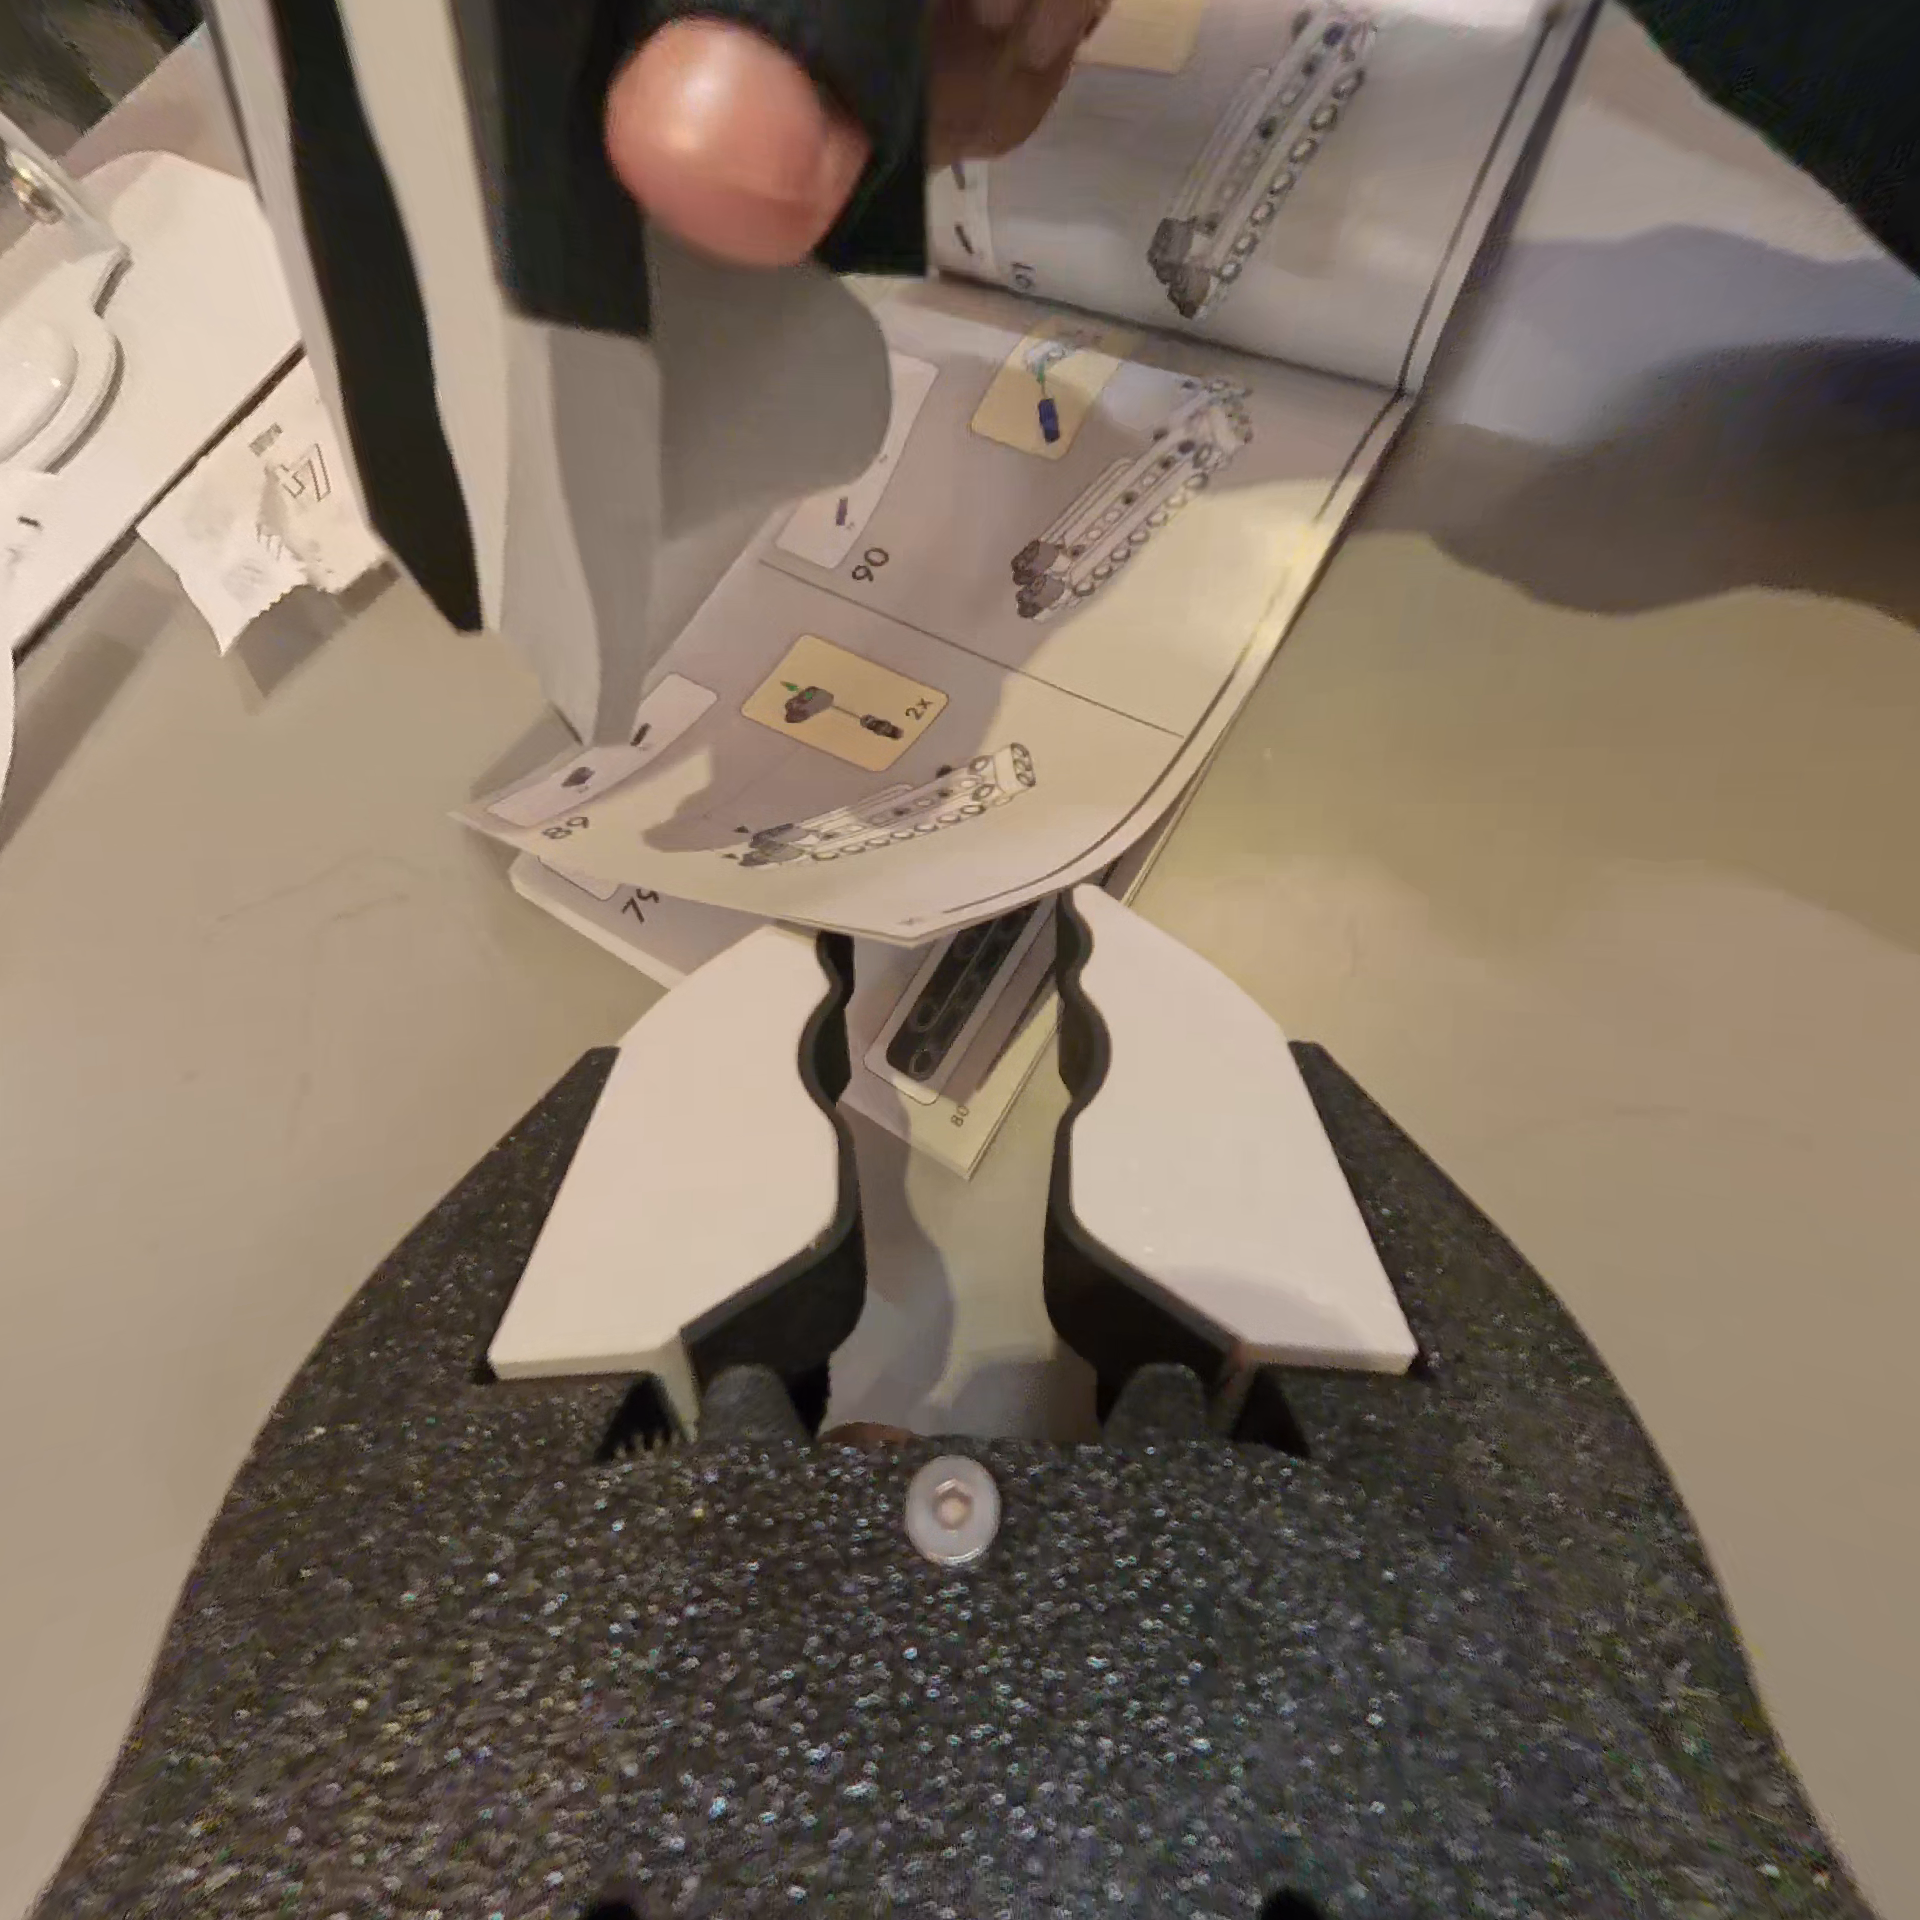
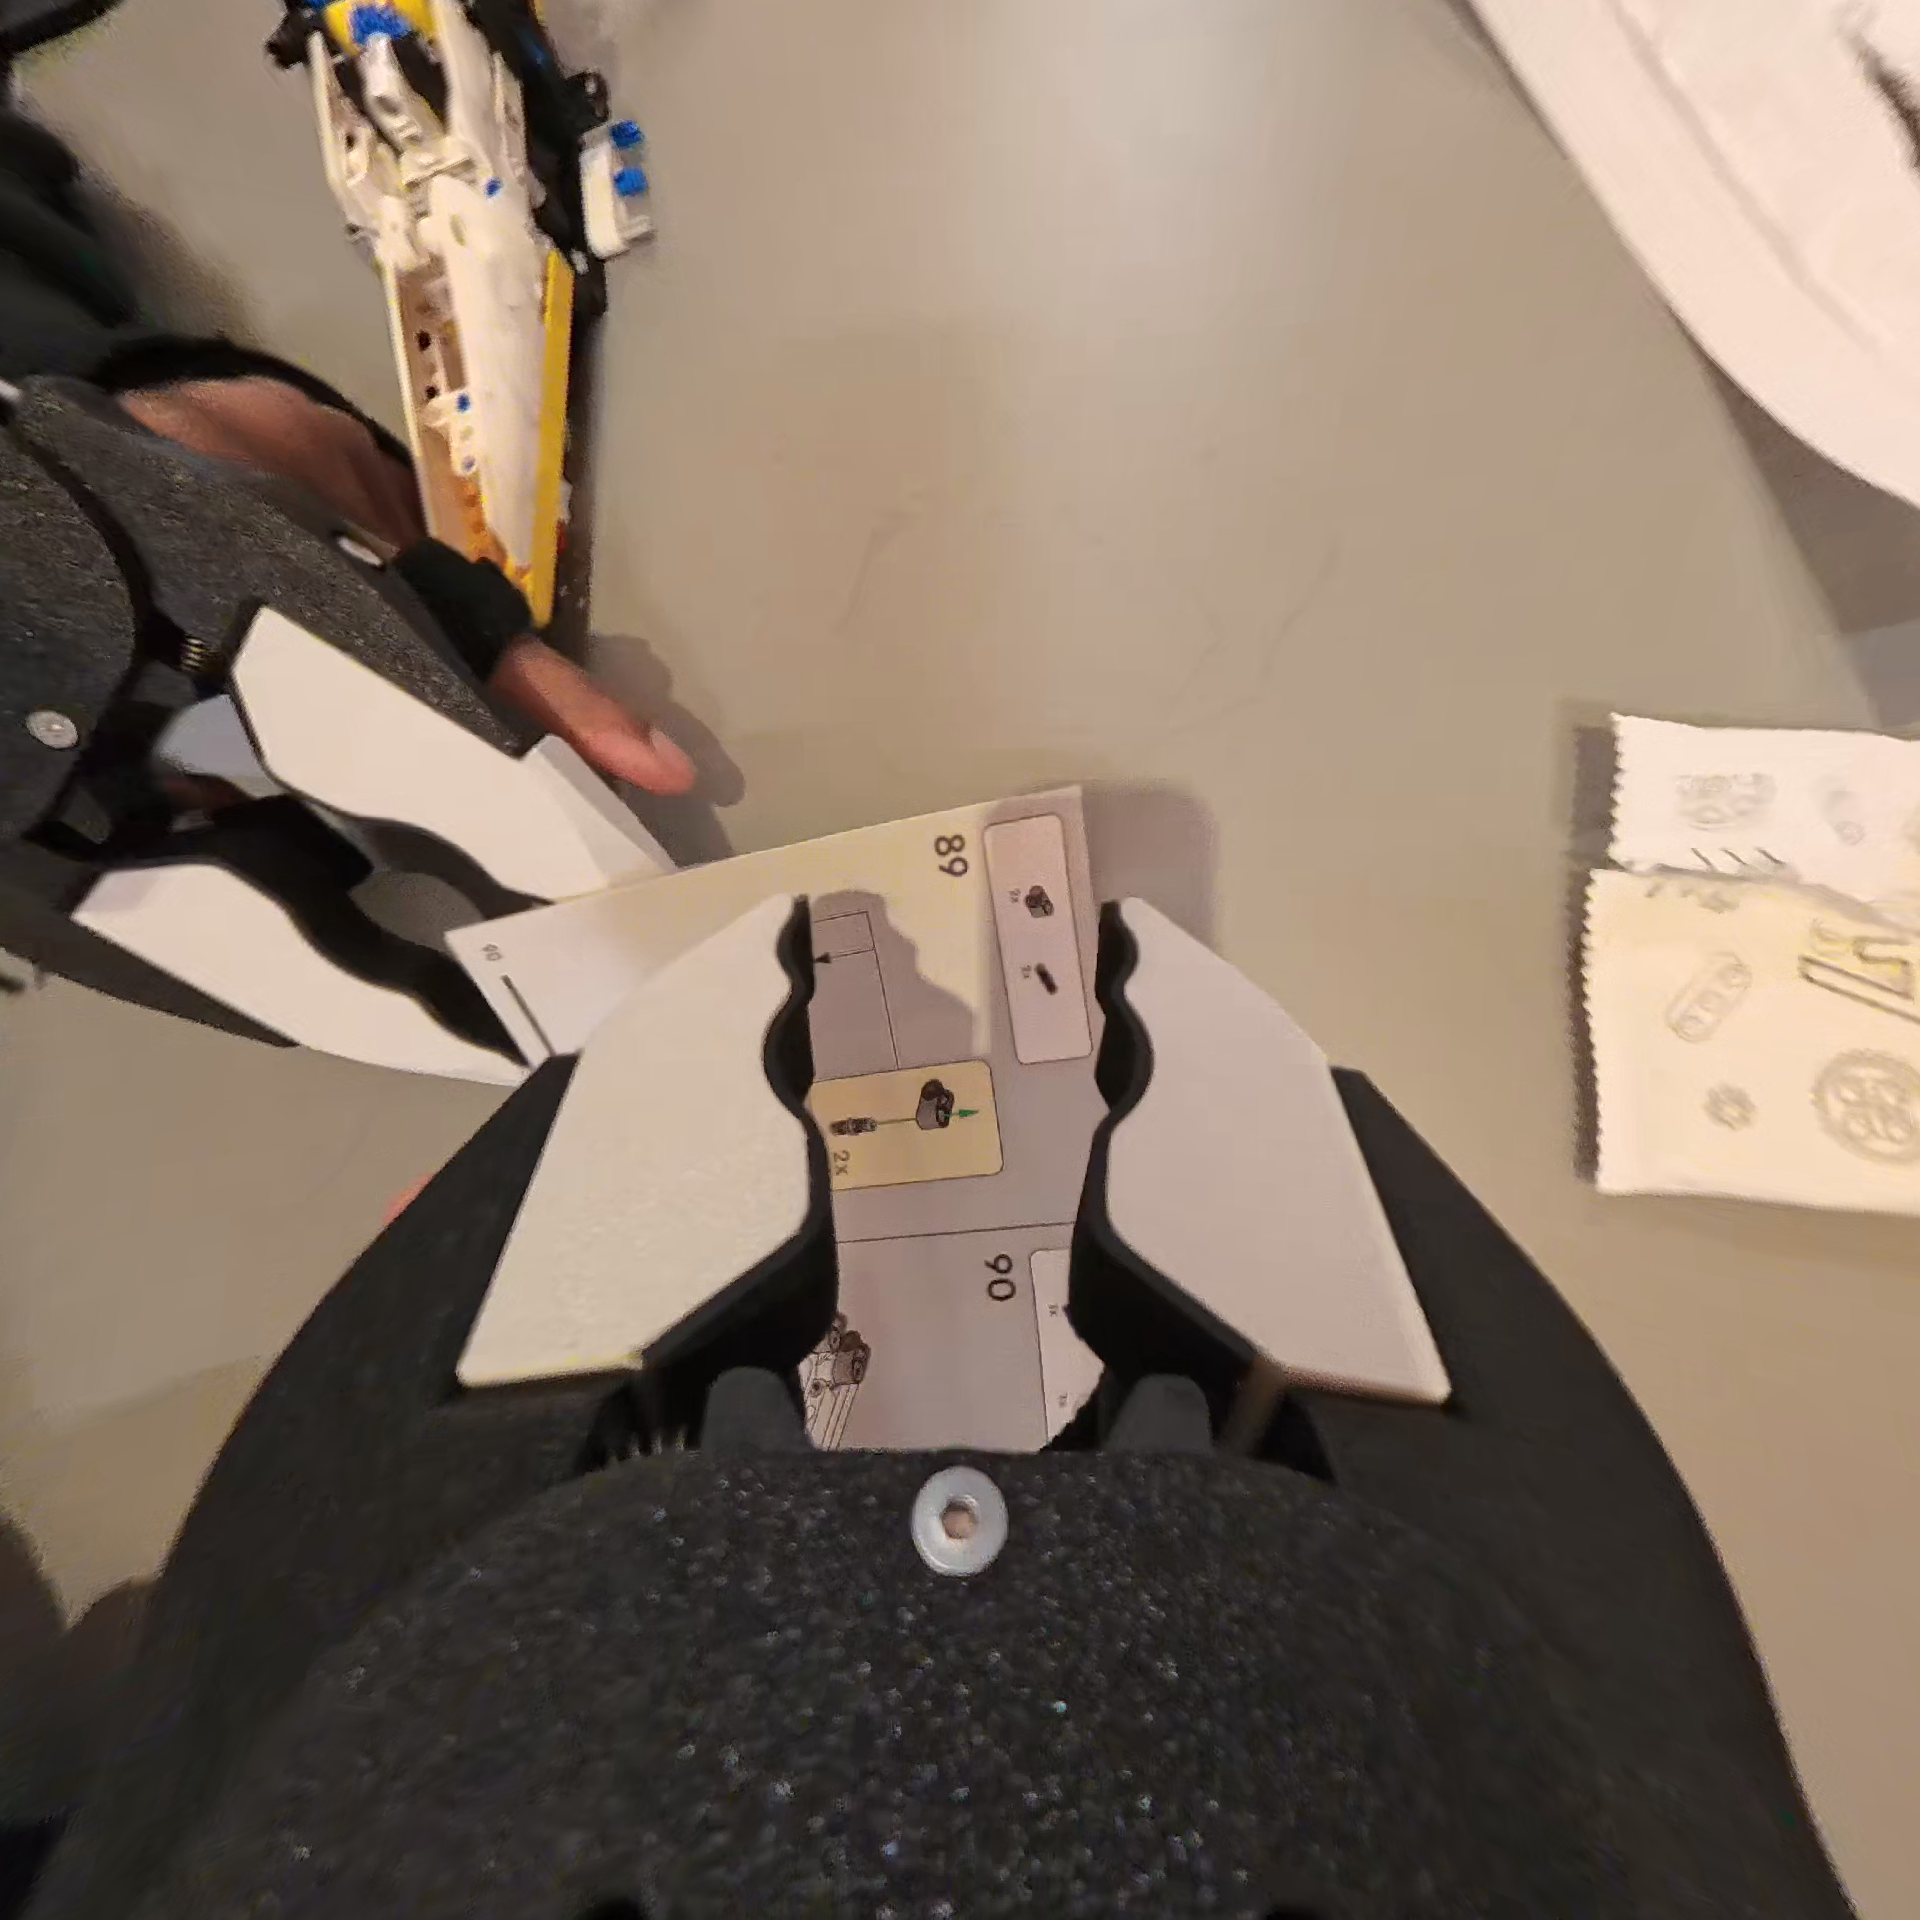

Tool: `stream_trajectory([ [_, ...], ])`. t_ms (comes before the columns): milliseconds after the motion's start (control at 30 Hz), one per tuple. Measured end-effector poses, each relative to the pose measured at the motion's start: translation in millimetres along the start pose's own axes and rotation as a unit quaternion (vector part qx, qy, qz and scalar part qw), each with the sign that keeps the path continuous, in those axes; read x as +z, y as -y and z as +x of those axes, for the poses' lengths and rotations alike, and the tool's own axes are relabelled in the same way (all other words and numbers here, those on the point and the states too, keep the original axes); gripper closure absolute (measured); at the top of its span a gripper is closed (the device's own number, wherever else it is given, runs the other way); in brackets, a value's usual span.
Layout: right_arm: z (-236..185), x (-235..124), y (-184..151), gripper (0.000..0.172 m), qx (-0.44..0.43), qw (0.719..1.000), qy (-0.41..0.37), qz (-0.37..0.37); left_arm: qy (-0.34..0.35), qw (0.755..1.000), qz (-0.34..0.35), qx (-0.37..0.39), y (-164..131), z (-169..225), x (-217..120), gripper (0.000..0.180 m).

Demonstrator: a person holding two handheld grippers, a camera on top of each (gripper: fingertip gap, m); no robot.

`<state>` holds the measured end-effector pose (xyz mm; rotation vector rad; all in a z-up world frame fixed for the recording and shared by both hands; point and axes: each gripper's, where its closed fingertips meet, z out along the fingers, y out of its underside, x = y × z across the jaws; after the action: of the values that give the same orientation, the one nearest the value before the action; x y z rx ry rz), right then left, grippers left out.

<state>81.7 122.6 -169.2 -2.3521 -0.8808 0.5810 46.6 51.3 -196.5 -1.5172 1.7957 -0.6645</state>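
Pages of a white printed instruction booklet (image 1: pixel 935 727) arch up off the beige table (image 1: pixel 1558 935); the left gripper (image 1: pixel 951 920) gapes beneath their near edge, propping them, while the right gripper (image 2: pixel 951 914) hovers unclenched above.

A plain beige tabletop (image 2: pixel 1039 468) fills the background, lit warmly with soft shadows.

Instruction booklet (image 1: pixel 1049 665) lies open on the grey bench (image 1: pixel 1558 1039), pages printed with numbered build steps and part diagrams. Its near page (image 2: pixel 935 1049) curls up clear of the sheets beneath, its free edge just past the left tongs (image 1: pixel 951 925).
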Motion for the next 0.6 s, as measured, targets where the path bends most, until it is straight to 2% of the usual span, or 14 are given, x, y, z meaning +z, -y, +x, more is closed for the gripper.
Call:
stream_trajectory([
  [167, -1, 9, 5, 0.111, -0.028, 0.997, 0.068, -0.035, 0.028, 0.998, 0.004, 0.063, 2, 5, 1, 0.139],
  [333, -3, 23, 3, 0.107, -0.028, 0.991, 0.125, -0.049, 0.034, 0.995, 0.019, 0.09, 6, 9, 0, 0.139],
  [467, -7, 28, 0, 0.109, -0.021, 0.988, 0.146, -0.044, 0.036, 0.994, 0.02, 0.101, 5, 11, 1, 0.138],
  [600, -7, 26, 1, 0.111, -0.018, 0.991, 0.131, -0.036, 0.034, 0.994, 0.019, 0.103, 3, 12, 1, 0.138],
])
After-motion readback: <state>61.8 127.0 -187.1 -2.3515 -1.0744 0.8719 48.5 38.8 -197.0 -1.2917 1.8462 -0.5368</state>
